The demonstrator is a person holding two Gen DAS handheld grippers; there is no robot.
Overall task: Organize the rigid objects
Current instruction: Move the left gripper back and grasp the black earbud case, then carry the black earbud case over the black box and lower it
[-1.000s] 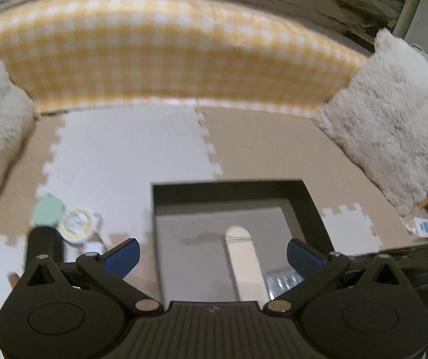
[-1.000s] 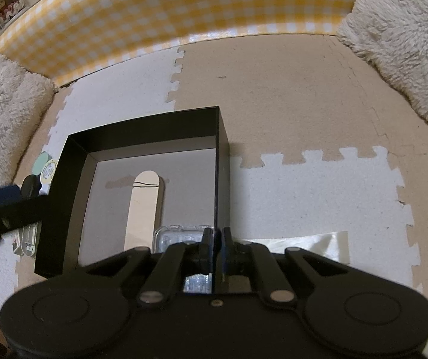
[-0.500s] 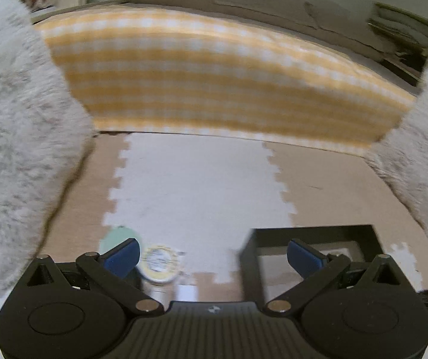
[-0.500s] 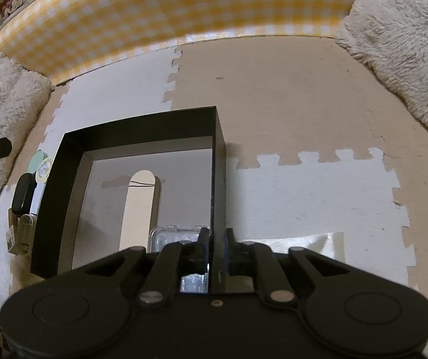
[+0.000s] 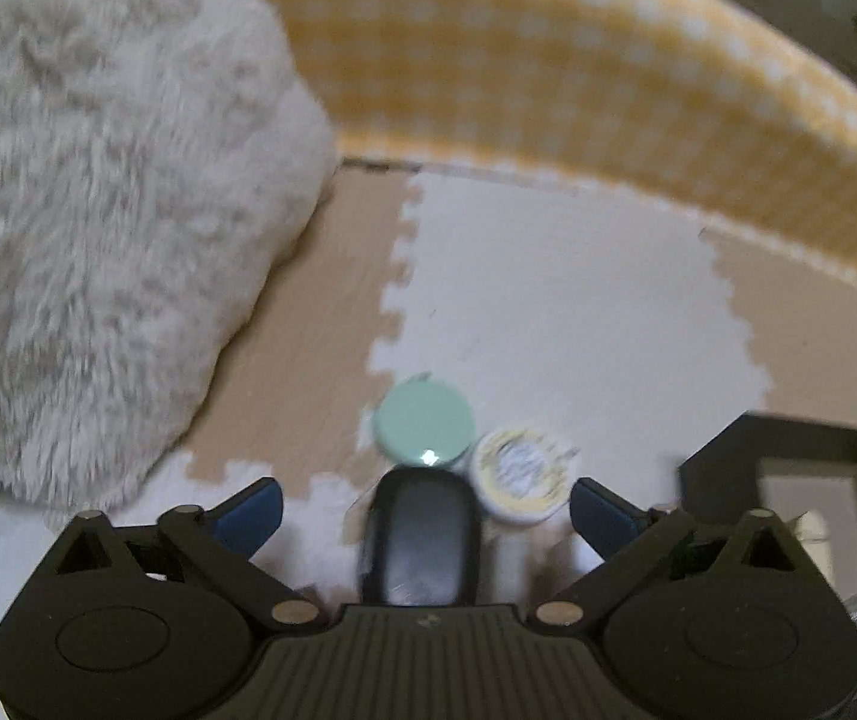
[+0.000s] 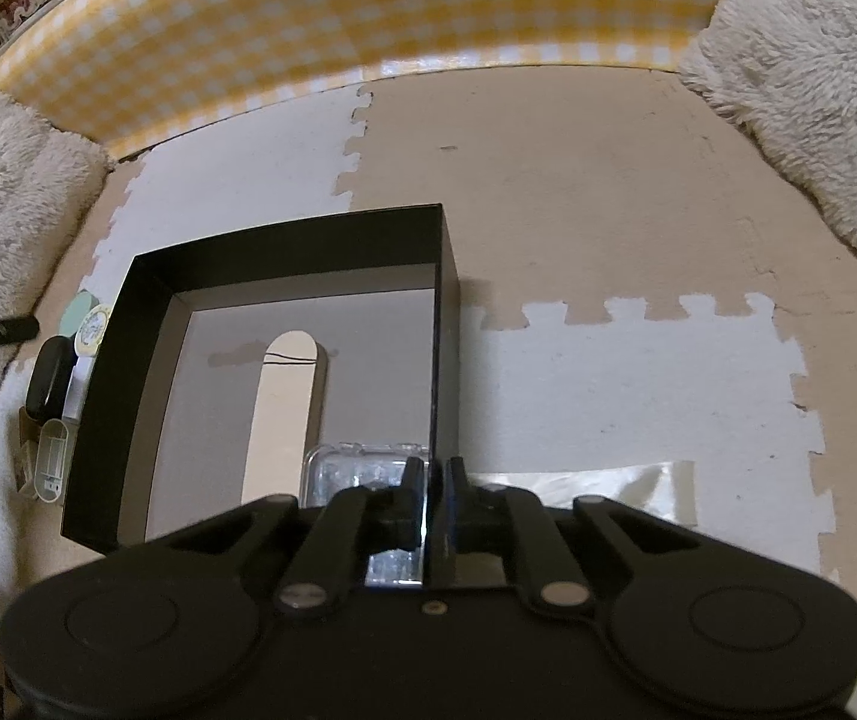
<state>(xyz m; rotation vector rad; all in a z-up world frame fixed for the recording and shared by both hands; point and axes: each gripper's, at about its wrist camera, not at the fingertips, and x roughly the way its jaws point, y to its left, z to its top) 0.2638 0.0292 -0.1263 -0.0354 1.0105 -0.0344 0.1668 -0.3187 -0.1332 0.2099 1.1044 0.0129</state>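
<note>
My left gripper [image 5: 425,513] hovers over a cluster on the mat: a black oval case [image 5: 419,534], a mint round lid [image 5: 425,429] and a yellow-white round tin [image 5: 521,474]. Its jaws are closing but still wide; the black case lies between the blue pads [image 5: 248,510], untouched. My right gripper [image 6: 431,474] is shut on the right wall of the open black box [image 6: 284,246]. Inside the box lie a flat wooden stick [image 6: 290,408] and a clear plastic case [image 6: 362,462]. The box corner [image 5: 788,456] shows at the right of the left wrist view.
Left of the box lies a clear tube [image 6: 53,456] beside the cluster. Fluffy white cushions [image 5: 98,210] [image 6: 818,90] flank the foam puzzle mat [image 6: 608,360], and a yellow gingham bolster [image 6: 338,24] closes the back. A shiny plastic sheet [image 6: 608,486] lies right of the box.
My left gripper swung left from above the box to over the small items and dipped lower, its jaws narrowing slightly. The right gripper stayed clamped on the box wall.
</note>
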